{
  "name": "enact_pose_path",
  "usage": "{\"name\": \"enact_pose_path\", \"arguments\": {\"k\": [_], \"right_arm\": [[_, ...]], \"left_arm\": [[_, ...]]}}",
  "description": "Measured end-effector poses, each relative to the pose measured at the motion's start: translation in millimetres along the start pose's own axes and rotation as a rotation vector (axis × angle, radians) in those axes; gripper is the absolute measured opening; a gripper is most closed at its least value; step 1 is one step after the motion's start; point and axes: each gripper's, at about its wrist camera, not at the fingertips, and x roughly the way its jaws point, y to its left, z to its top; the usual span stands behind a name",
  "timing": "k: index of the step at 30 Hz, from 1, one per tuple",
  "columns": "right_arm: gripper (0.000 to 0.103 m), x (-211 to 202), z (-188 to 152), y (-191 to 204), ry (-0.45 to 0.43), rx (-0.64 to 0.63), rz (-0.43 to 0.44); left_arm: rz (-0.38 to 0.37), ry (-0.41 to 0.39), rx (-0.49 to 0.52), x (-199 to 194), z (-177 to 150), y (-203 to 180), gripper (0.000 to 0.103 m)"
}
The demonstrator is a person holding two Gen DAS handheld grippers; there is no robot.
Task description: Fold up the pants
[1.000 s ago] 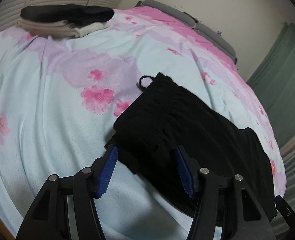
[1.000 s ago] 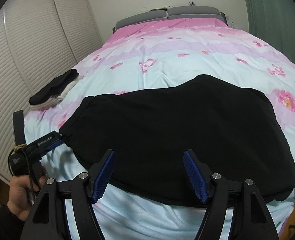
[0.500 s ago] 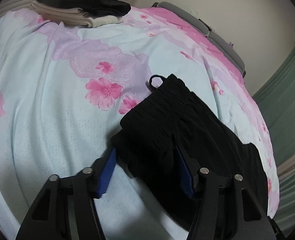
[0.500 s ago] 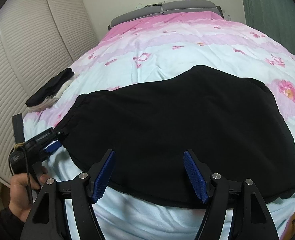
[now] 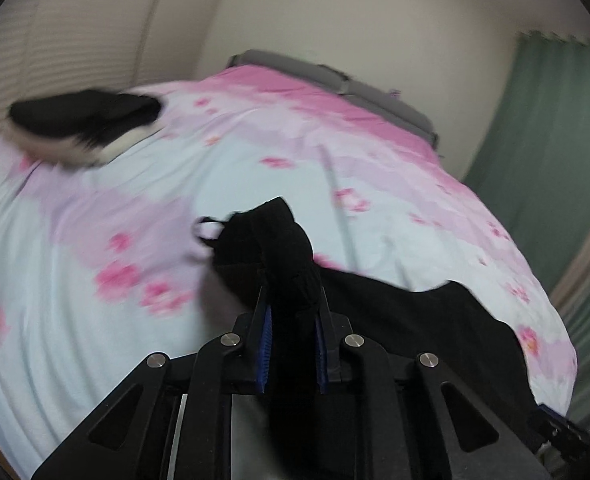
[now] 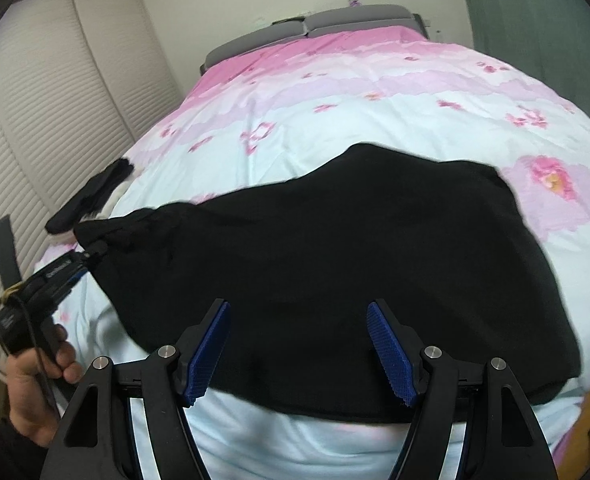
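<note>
Already the black pants (image 6: 335, 264) are lying spread across the foot of the bed (image 6: 375, 92), on its pink and pale blue flowered cover, with the gathered waistband end bunched up at the left. The left gripper (image 5: 291, 316) is closing its fingers (image 5: 264, 332) on that bunched waistband, and the cloth is pressed between the blue pads and rising off the cover in a limp peak. The right gripper (image 6: 299, 344) is hovering over the near edge of the fabric with its fingers (image 6: 209, 344) standing wide apart and holding nothing. The cloth looks soft, light and floppy, so it is likely sagging and creasing wherever it is unsupported. A thick seam or the elastic waistband probably offers the surest hold; thin single layers may be slipping out. A small stack of folded clothes (image 5: 83, 128) is sitting well apart by the bed's left edge.
</note>
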Motion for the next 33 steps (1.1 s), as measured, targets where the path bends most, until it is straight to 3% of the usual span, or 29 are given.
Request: {"name": "enact_pose_path", "arguments": {"k": [9, 15, 18, 22, 27, 29, 30, 31, 33], "right_arm": [[0.071, -42.6, 16.3, -65.5, -0.077, 0.083, -0.097], [0.071, -72.0, 20.4, -114.2, -0.122, 0.154, -0.156], [0.071, -81.2, 18.4, -136.9, -0.132, 0.189, -0.181], [0.071, -84.4, 12.0, -168.4, -0.121, 0.245, -0.205], [0.071, -72.4, 2.9, -199.6, -0.047, 0.298, -0.205], [0.071, -67.6, -0.1, -205.0, -0.025, 0.302, -0.2], [0.071, -65.3, -1.8, -206.6, -0.015, 0.304, -0.195], [0.071, -63.5, -3.5, -208.1, -0.007, 0.305, -0.189], [0.071, -60.5, -5.0, -209.1, 0.003, 0.308, -0.179]], "left_arm": [[-0.215, 0.036, 0.25, 17.0, -18.7, -136.5, 0.017], [-0.337, 0.055, 0.527, 23.6, -55.3, -250.2, 0.017], [-0.41, 0.109, 0.62, 33.2, -77.6, -299.1, 0.017], [-0.469, 0.193, 0.7, 42.1, -110.0, -334.1, 0.017], [-0.448, 0.249, 0.726, 44.6, -137.5, -338.1, 0.019], [-0.433, 0.253, 0.721, 39.8, -139.7, -334.7, 0.024], [-0.431, 0.26, 0.718, 36.8, -139.4, -332.3, 0.032], [-0.429, 0.266, 0.711, 33.6, -139.4, -328.9, 0.048], [-0.413, 0.262, 0.688, 26.4, -138.3, -322.0, 0.069]]}}
